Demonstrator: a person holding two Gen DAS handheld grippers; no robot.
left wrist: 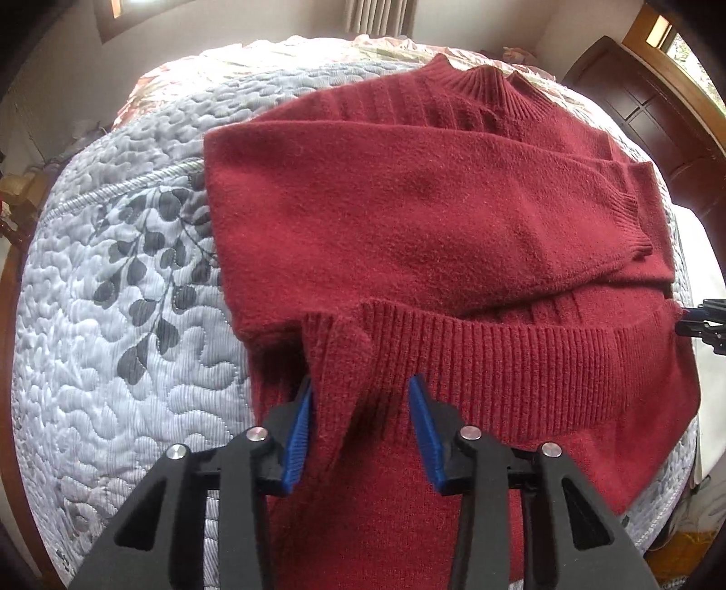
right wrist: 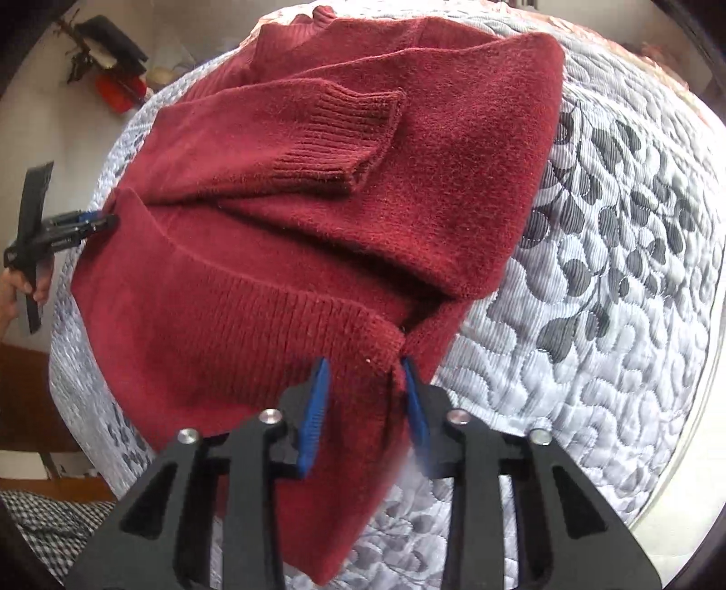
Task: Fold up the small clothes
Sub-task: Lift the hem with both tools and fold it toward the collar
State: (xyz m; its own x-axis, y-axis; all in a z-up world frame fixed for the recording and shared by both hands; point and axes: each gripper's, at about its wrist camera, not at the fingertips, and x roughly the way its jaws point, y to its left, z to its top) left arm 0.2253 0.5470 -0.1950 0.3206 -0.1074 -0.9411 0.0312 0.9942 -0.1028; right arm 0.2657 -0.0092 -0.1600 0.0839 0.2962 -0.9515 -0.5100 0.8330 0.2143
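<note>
- Nearest in the left wrist view, the left gripper [left wrist: 360, 424] has its blue pads well apart, with a raised tuck of the sweater's ribbed hem [left wrist: 476, 358] standing between them. The left-hand pad touches the knit and the other stands clear, so nothing is pinched there.
- In the right wrist view the right gripper [right wrist: 365, 410] is likewise spread, its fingers either side of the opposite hem corner. The cloth brushes the right-hand pad, but I see no clamp.
- The red sweater [left wrist: 431, 218] lies on the quilted bedspread [left wrist: 113, 363], close to the bed's near edge, with its lower part hanging toward both cameras.
- Just beyond the hem, both sleeves are already brought across the body. One cuff [right wrist: 345, 131] rests on the chest area, the other sleeve crossing near it.
- Farther off, the ribbed collar [left wrist: 481, 86] lies at the far end, flat on the bed.
- At the left edge of the right wrist view, the other tool and a person's hand [right wrist: 18, 290] show beside the sweater's side.
- As I judge it, the sleeve folds are done. What remains is to close on the two hem corners and carry the bottom up toward the collar, then perhaps fold once more.
- Beyond the bed are a wooden cabinet [left wrist: 635, 104] and curtains [left wrist: 376, 16].
</note>
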